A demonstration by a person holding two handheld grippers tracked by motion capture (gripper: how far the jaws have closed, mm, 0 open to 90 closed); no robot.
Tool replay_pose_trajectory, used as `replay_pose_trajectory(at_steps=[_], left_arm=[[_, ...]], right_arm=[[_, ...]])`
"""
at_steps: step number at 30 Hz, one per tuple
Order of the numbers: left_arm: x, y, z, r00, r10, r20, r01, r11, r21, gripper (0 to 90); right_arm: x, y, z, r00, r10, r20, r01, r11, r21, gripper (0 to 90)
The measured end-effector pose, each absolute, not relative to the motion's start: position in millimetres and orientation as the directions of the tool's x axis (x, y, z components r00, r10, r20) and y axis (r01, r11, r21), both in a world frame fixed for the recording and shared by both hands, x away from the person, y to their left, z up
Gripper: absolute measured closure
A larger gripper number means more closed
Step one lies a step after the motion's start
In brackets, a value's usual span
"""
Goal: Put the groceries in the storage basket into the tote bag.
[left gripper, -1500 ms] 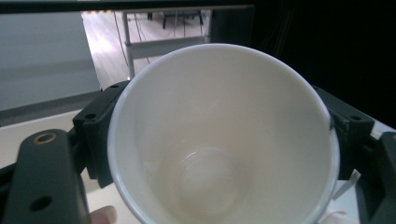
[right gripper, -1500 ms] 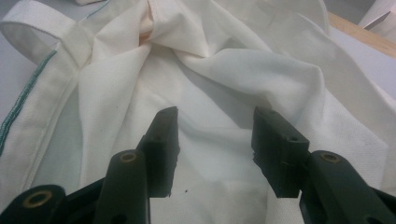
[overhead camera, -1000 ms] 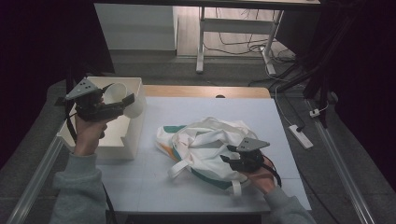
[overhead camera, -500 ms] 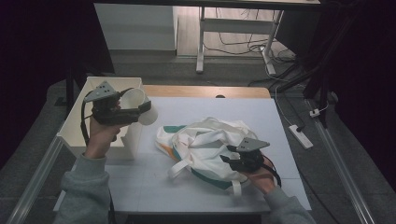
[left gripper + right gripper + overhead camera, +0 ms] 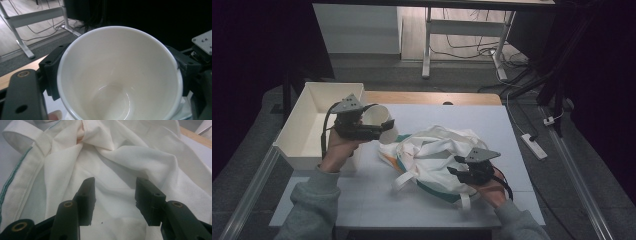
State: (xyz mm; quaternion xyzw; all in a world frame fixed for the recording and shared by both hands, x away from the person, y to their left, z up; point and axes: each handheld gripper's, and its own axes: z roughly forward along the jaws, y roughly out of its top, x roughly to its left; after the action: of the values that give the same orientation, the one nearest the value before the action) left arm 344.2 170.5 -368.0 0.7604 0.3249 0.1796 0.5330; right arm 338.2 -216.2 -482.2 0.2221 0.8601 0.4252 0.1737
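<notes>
Left gripper [image 5: 381,131] has its fingers clamped on a white cup [image 5: 379,121], held up in the air between the bin [image 5: 294,135] and the bag [image 5: 432,155]. Right gripper [image 5: 462,174] sits on the bag, fingers apart, nothing pinched between them.

High view looks down on the table [image 5: 362,200]; both tongs cameras sit close (sharing the bag [image 5: 120,165]).

White empty cup [image 5: 379,126] tipped sideways, beside crumpled white bag [image 5: 437,157]
</notes>
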Motion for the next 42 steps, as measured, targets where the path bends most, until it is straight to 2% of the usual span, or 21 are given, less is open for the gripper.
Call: replay_pose_trajectory(at_steps=[12, 24, 42], left_arm=[[351.0, 137.7, -386.5, 0.767, 0.636, -0.086, 0.334, -0.28, 0.9, 19.0], [355.8, 98.4, -402.4, 0.811, 0.579, -0.084, 0.342, -0.352, 0.871, 18.9], [354.9, 69.5, -413.0, 0.847, 0.526, -0.079, 0.333, -0.409, 0.849, 18.9]], right_arm=[[335.6, -213.7, -474.9, -0.841, 0.53, -0.106, 0.225, 0.521, 0.824, 47.3], [329.1, -196.0, -462.8, -0.848, 0.523, -0.092, 0.213, 0.494, 0.843, 30.2], [326.7, -167.7, -448.6, -0.859, 0.504, -0.095, 0.18, 0.471, 0.864, 16.9]])
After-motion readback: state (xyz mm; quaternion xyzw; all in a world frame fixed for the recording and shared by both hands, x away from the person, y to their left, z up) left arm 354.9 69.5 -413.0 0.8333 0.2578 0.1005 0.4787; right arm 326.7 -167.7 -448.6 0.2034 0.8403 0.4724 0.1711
